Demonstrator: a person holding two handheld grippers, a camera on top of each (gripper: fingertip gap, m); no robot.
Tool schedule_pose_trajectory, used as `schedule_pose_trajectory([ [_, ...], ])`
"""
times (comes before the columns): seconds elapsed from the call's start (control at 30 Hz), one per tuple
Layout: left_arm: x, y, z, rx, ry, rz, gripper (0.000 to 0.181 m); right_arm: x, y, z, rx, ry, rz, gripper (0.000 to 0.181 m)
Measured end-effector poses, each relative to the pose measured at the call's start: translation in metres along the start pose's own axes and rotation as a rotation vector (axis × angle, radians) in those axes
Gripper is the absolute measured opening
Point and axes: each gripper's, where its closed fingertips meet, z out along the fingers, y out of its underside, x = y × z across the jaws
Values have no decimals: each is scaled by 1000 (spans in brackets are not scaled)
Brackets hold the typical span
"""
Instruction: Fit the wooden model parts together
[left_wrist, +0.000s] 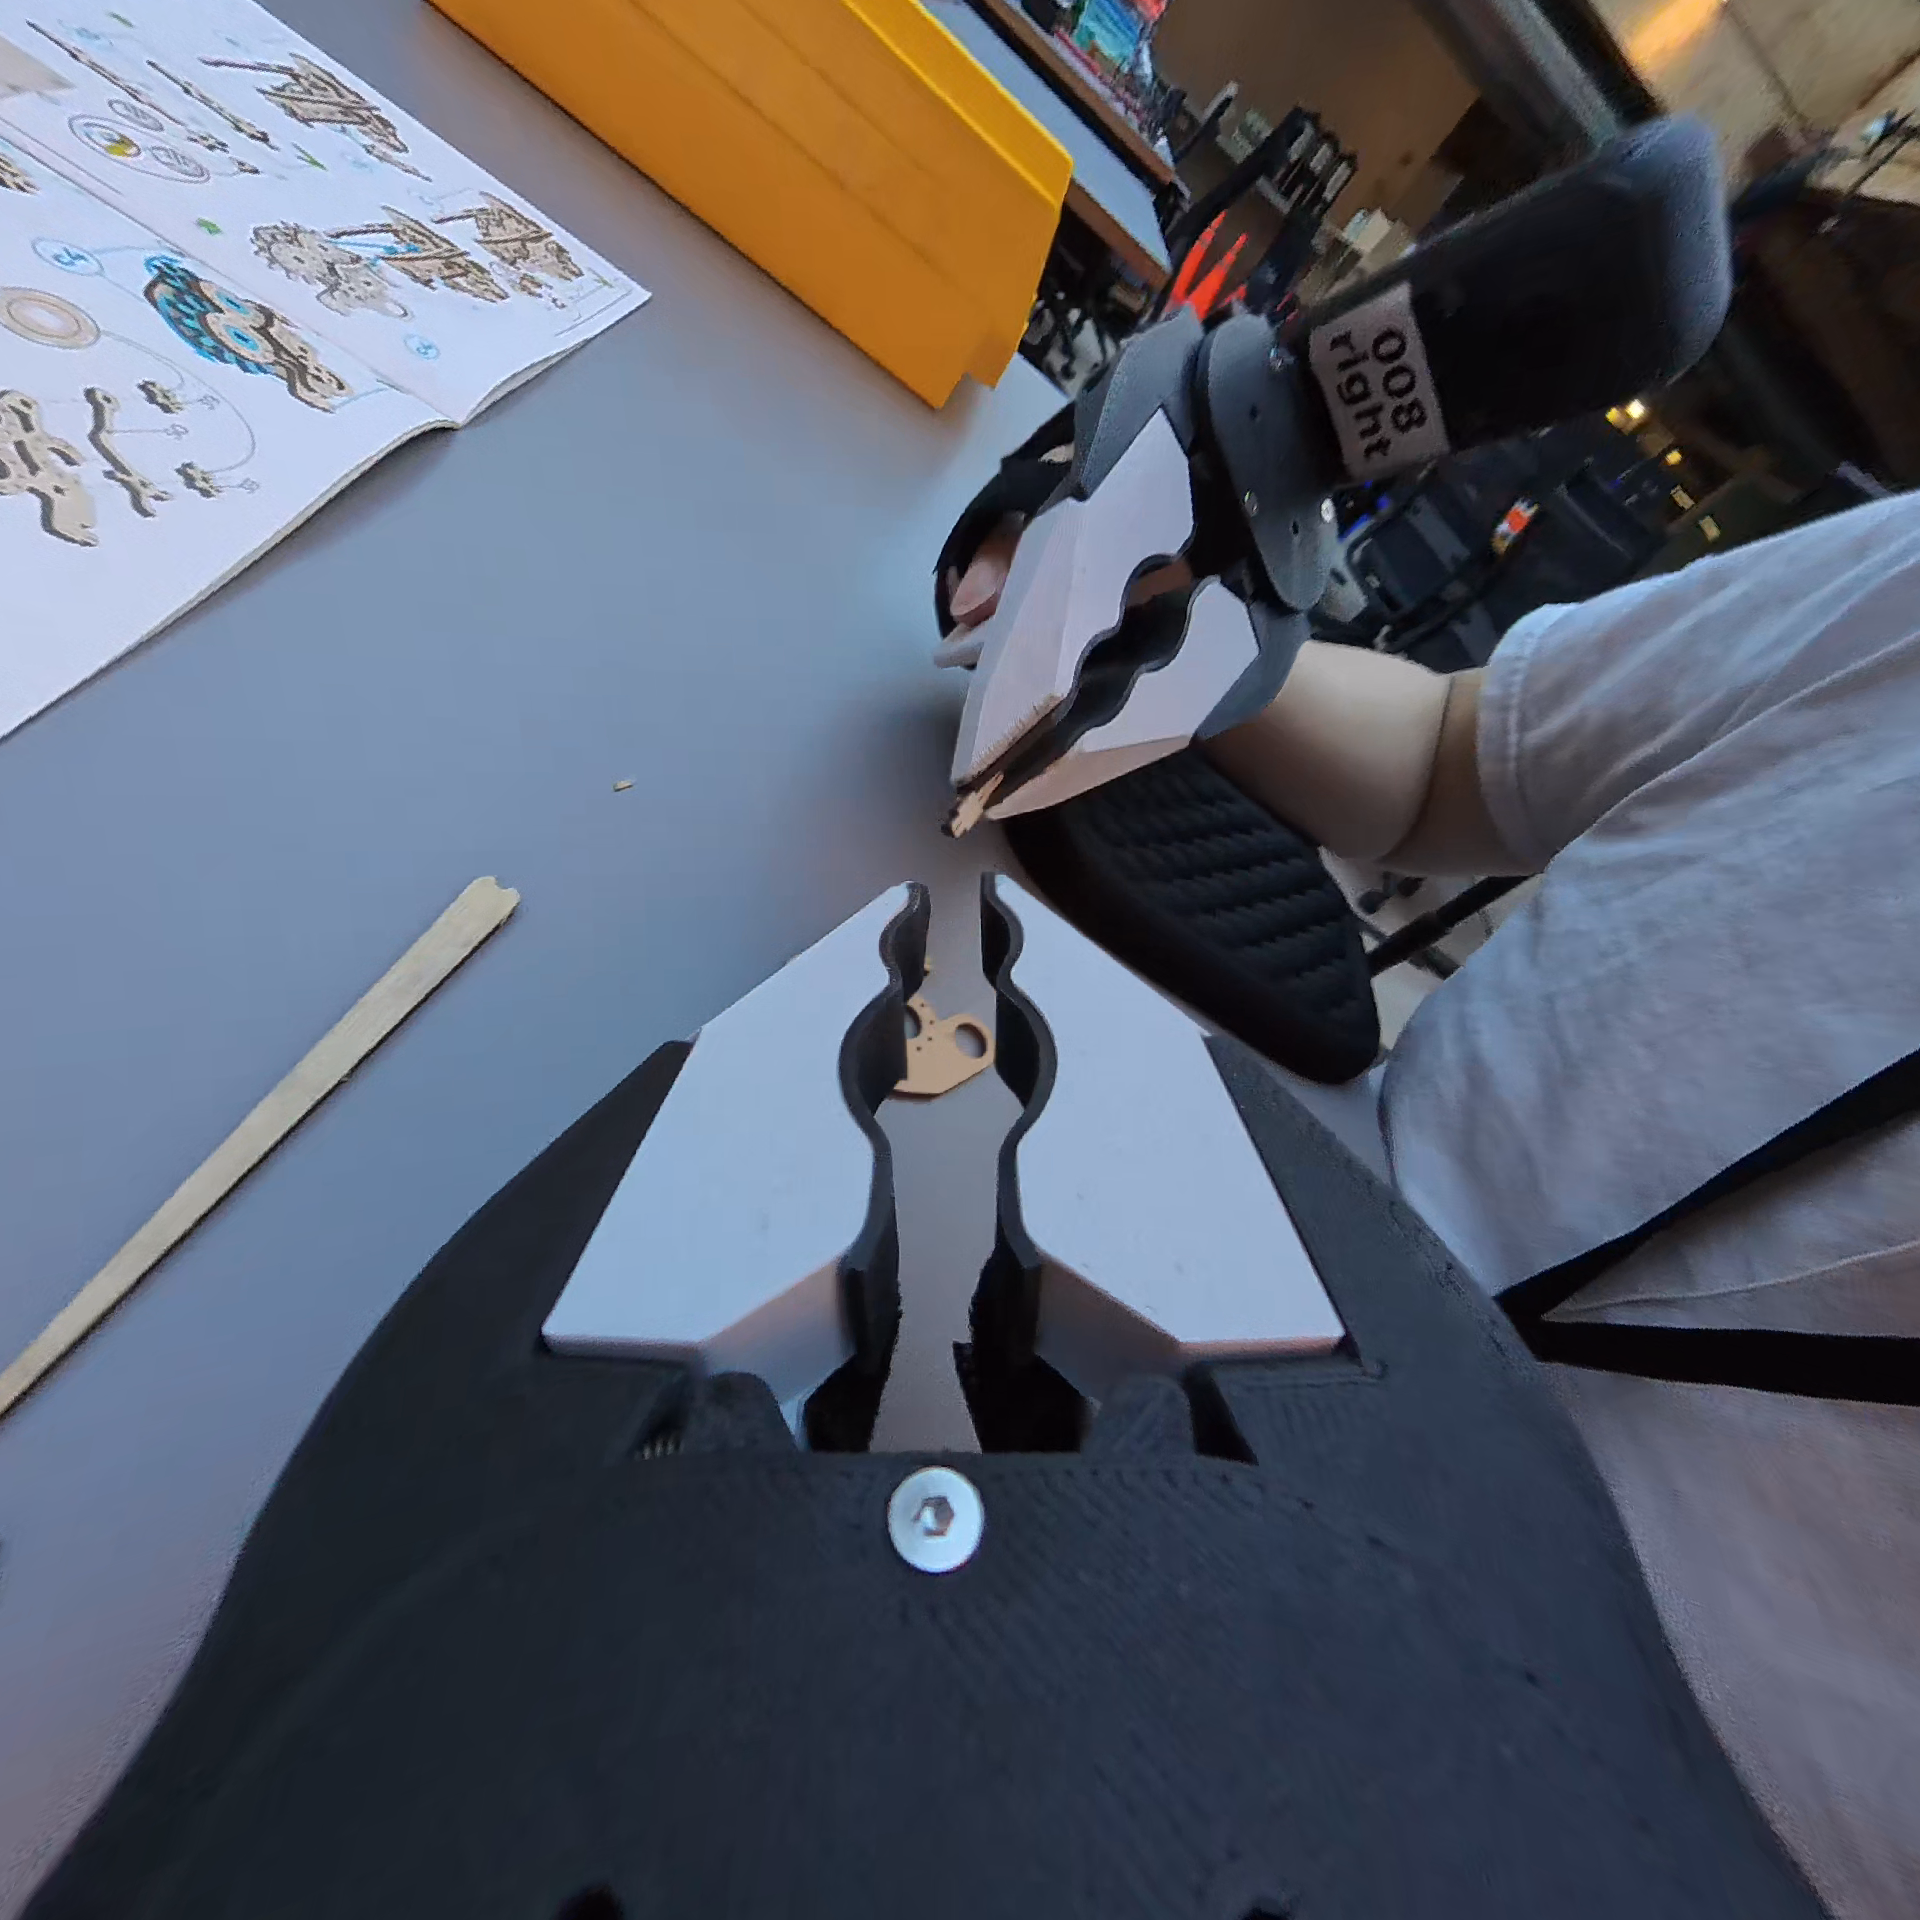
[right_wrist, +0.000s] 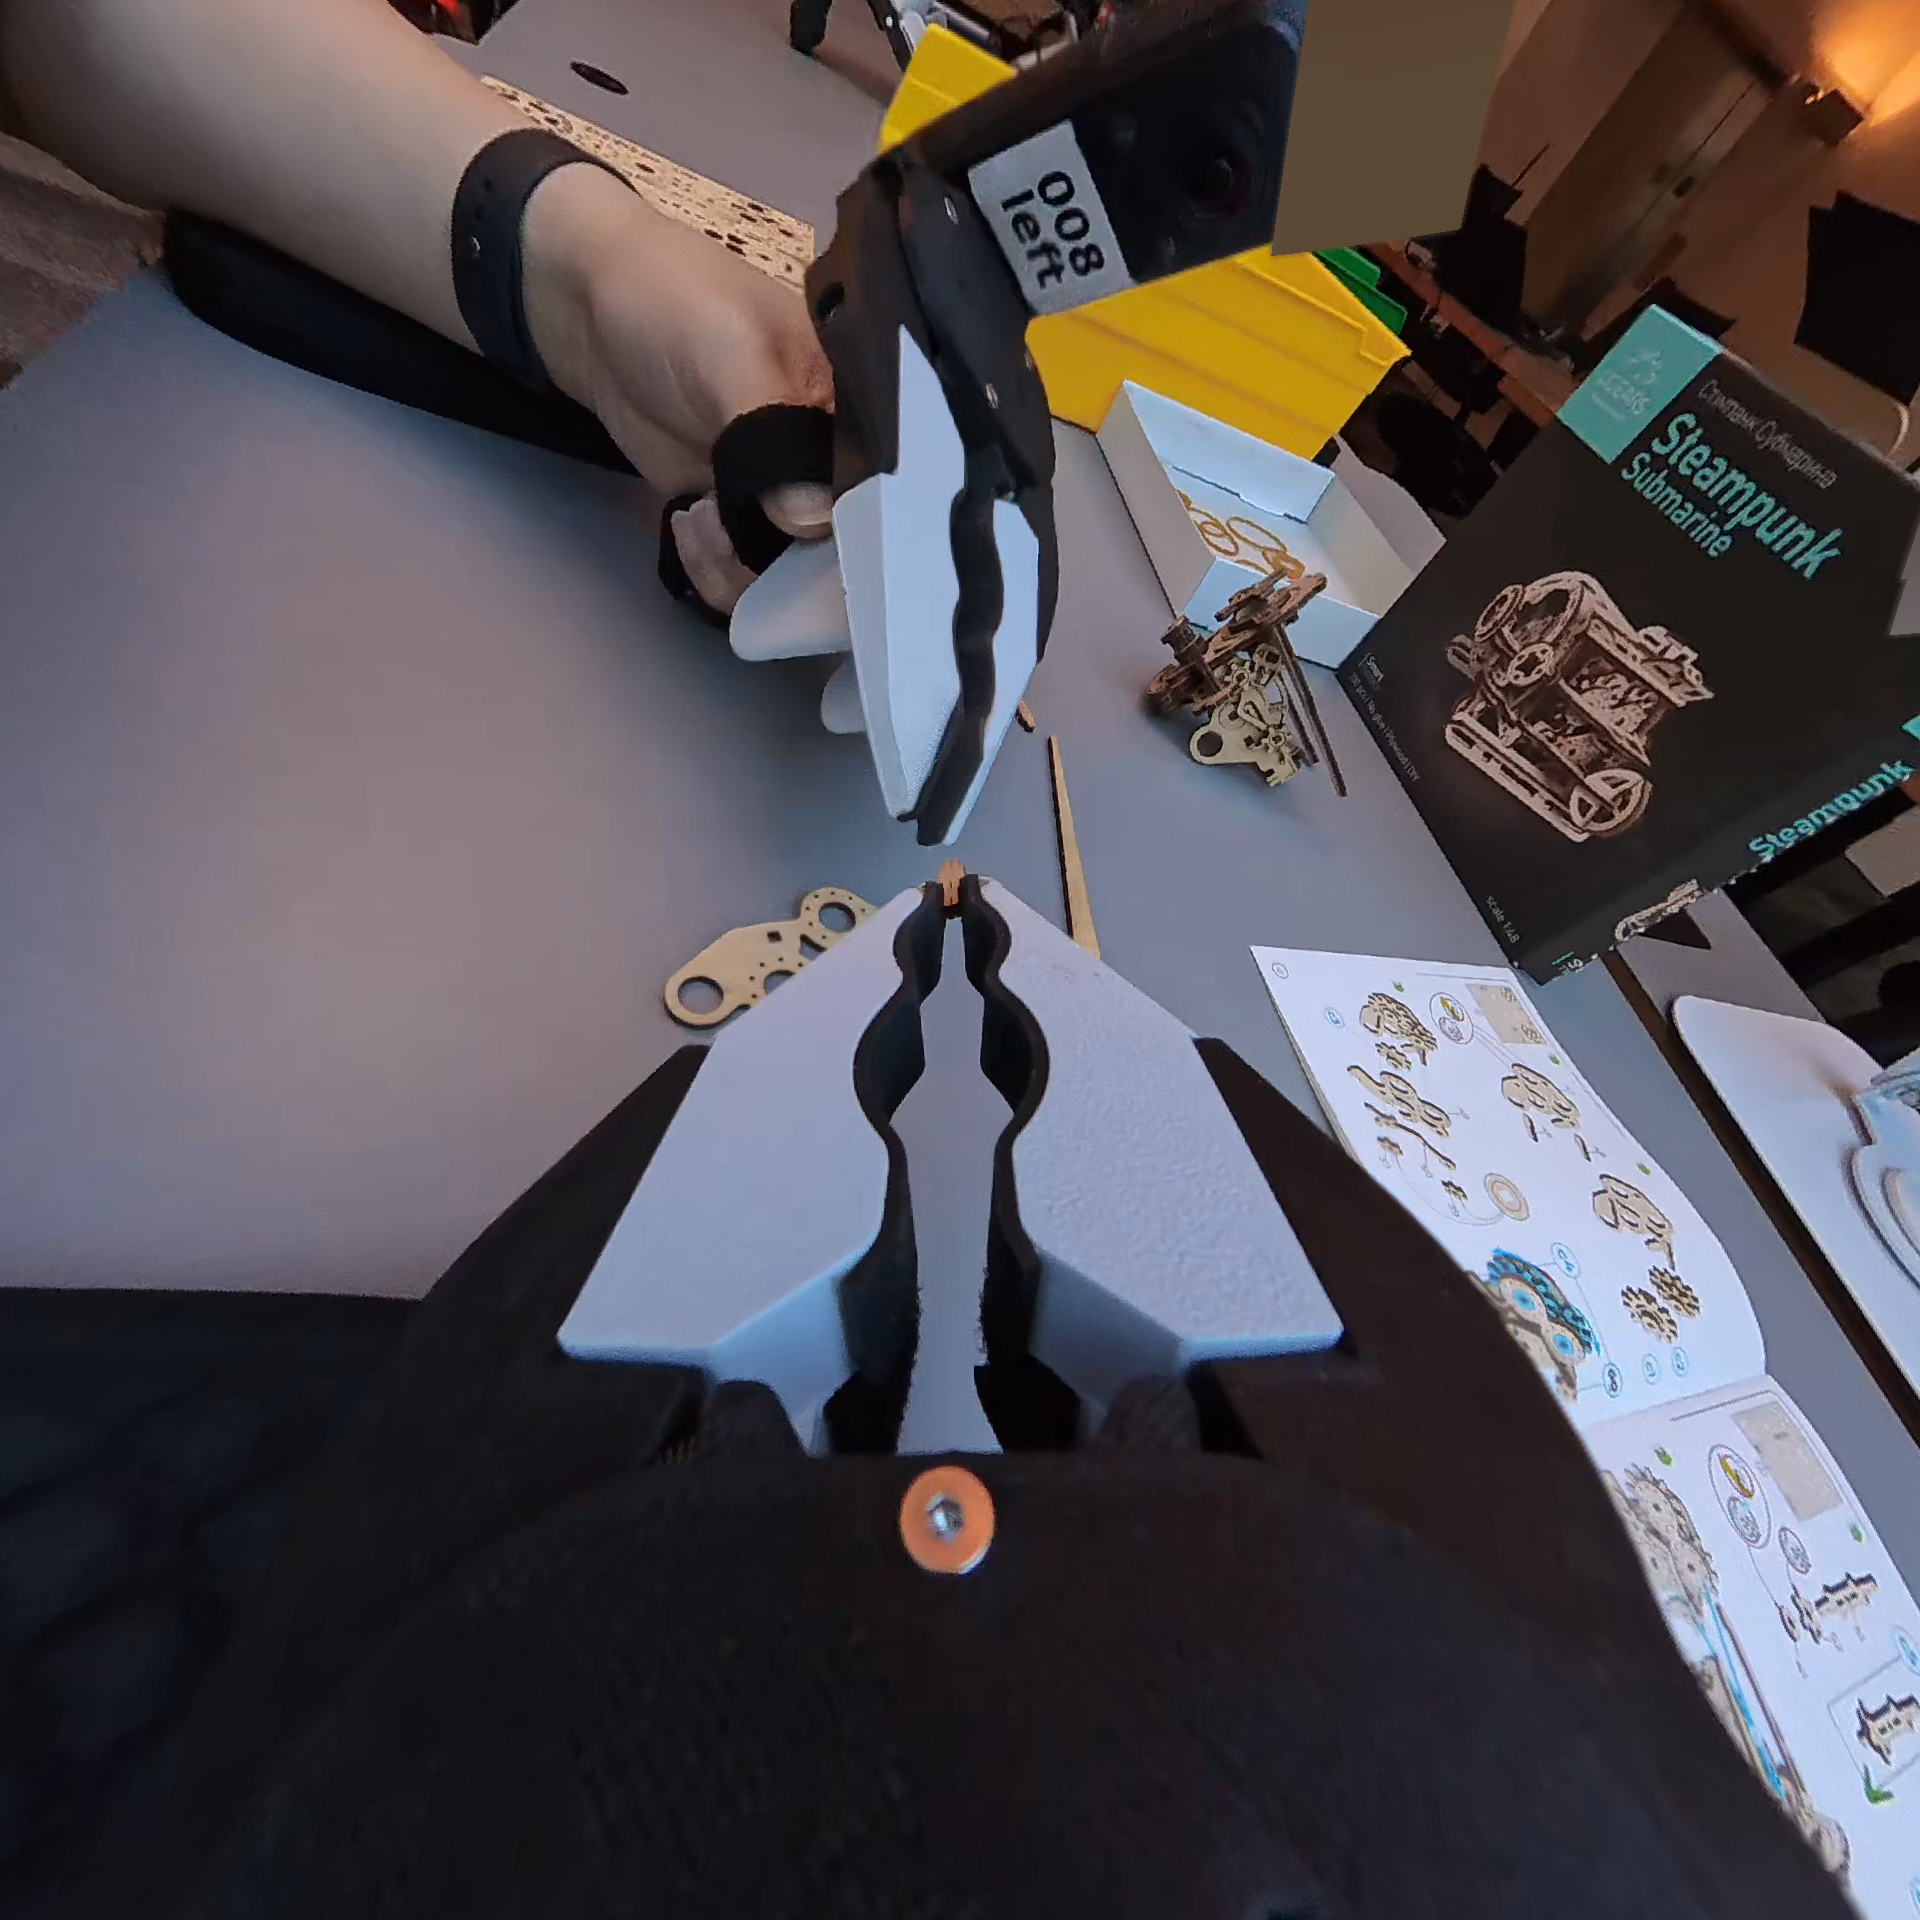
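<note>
right claw (right_wrist: 951, 894) pinches a small wooden peg (right_wrist: 950, 881); left claw (left_wrist: 954, 899) narrowly parted, empty, above perforated plate (left_wrist: 943, 1051).

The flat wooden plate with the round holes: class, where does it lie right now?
The flat wooden plate lies on the grey table, just left of the right gripper in its wrist view; the left view shows it between the left gripper fingers.

Matt grey table (right_wrist: 312, 727), pale laser-cut wooden plate (right_wrist: 758, 956), glossy paper booklet (right_wrist: 1507, 1143).
</note>
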Motion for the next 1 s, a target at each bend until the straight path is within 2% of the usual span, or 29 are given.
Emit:
schedule_pose_trajectory([
  [0.17,17,-13,-3,84,157,-140,4,-5,-14,0,59,-8,-7,2],
  [0.43,21,-13,-4,87,203,-171,0,-8,-23,-1,104,-11,-31,2],
  [0.5,21,-15,-6,105,222,-191,4,-3,-25,-2,116,-1,22,2],
  [0.53,22,-18,-8,120,242,-208,5,1,-31,-5,156,-16,116,2],
  [0.6,24,-24,-12,155,278,-235,4,15,-56,-17,332,-111,471,2],
  [0.63,24,-26,-14,164,289,-240,3,24,-75,-31,478,-209,697,1],
  [0.7,26,-26,-15,163,298,-233,3,57,-103,-73,865,-414,1145,1],
  [0.77,27,-24,-13,144,290,-212,1,93,-98,-117,1266,-561,1447,1],
  [0.83,29,-18,-9,112,277,-187,1,104,-84,-128,1410,-595,1548,0],
  [1.0,32,-5,1,35,263,-149,0,109,-79,-140,1585,-647,1591,1],
])
